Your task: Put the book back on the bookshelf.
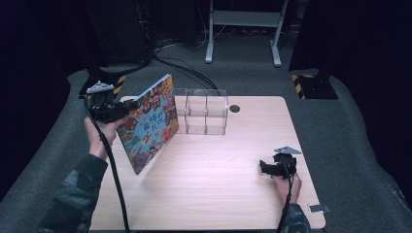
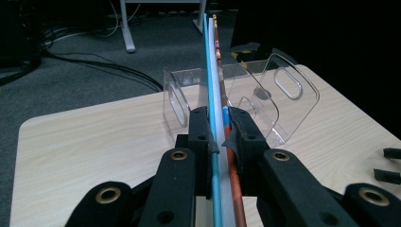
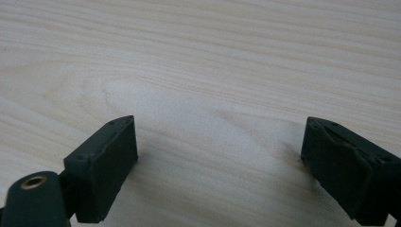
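The left tongs (image 1: pixel 116 112) grip a thin picture book with a colourful cartoon cover (image 1: pixel 149 122), clamped tight on its edge. In the high view the book stands tilted on its lower corner at about 9 o'clock on the pale wooden surface (image 1: pixel 218 194), its cover facing 3 o'clock and the tongs holding its upper left edge from the 9 o'clock side. In the left gripper view the book (image 2: pixel 215 85) runs edge-on straight between the two black jaws toward 12 o'clock, its teal and orange covers pressed by the pads. Just beyond it, at 12 o'clock, stands a clear acrylic rack with dividers (image 1: pixel 205 112), close beside the book's far edge. The right tongs (image 1: pixel 265 167) rest at about 4 o'clock on the surface, well apart from the book, jaws spread wide with nothing between them (image 3: pixel 220 156).
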A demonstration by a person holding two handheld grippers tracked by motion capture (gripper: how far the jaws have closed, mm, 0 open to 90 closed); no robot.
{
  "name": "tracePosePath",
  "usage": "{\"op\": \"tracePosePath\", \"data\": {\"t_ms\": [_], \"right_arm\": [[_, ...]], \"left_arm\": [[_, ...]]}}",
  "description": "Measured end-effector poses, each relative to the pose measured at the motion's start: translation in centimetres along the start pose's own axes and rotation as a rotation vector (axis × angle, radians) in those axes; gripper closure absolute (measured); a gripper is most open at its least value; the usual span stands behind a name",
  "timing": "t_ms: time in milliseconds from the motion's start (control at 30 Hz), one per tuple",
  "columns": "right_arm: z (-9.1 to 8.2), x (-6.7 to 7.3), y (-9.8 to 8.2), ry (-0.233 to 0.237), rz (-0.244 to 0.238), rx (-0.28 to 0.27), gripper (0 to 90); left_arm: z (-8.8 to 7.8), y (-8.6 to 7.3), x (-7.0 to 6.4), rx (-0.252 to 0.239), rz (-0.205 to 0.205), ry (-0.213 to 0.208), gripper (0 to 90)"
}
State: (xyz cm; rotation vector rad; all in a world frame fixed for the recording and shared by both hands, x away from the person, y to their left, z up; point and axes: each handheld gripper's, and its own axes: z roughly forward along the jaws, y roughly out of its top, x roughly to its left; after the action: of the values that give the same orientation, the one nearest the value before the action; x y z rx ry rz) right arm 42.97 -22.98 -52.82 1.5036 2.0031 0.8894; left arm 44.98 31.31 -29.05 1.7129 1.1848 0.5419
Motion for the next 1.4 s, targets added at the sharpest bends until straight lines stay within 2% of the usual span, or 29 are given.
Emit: {"op": "tracePosePath", "data": {"t_ms": [33, 233, 467, 733, 900, 1100, 1333, 1400], "right_arm": [[0.0, 0.0, 0.0, 0.0, -0.001, 0.0, 11.0], [0.0, 0.0, 0.0, -0.001, 0.002, -0.001, 11.3], [0.0, 0.0, 0.0, -0.001, 0.001, -0.002, 11.5], [0.0, 0.0, 0.0, -0.002, 0.004, -0.003, 11.7], [0.0, 0.0, 0.0, -0.002, 0.006, -0.003, 11.8], [0.0, 0.0, 0.0, -0.002, 0.006, -0.004, 12.0], [0.0, 0.0, 0.0, -0.002, 0.011, -0.005, 12.4], [0.0, 0.0, 0.0, -0.002, 0.01, -0.006, 12.5]], "left_arm": [[0.0, 0.1, -0.1, 0.005, 0.007, -0.001, 80.7], [0.2, 0.8, -0.3, -0.034, 0.005, -0.005, 80.8], [0.3, 2.1, -0.8, -0.078, 0.018, 0.017, 81.1], [1.3, 2.8, -1.1, -0.129, 0.006, 0.047, 81.1], [2.3, 2.8, -1.3, -0.151, -0.002, 0.063, 81.1], [4.3, 2.7, -1.1, -0.174, -0.024, 0.071, 81.2], [5.7, 2.1, -0.7, -0.191, -0.039, 0.058, 81.1], [5.9, 1.6, -0.5, -0.18, -0.042, 0.05, 81.0]]}}
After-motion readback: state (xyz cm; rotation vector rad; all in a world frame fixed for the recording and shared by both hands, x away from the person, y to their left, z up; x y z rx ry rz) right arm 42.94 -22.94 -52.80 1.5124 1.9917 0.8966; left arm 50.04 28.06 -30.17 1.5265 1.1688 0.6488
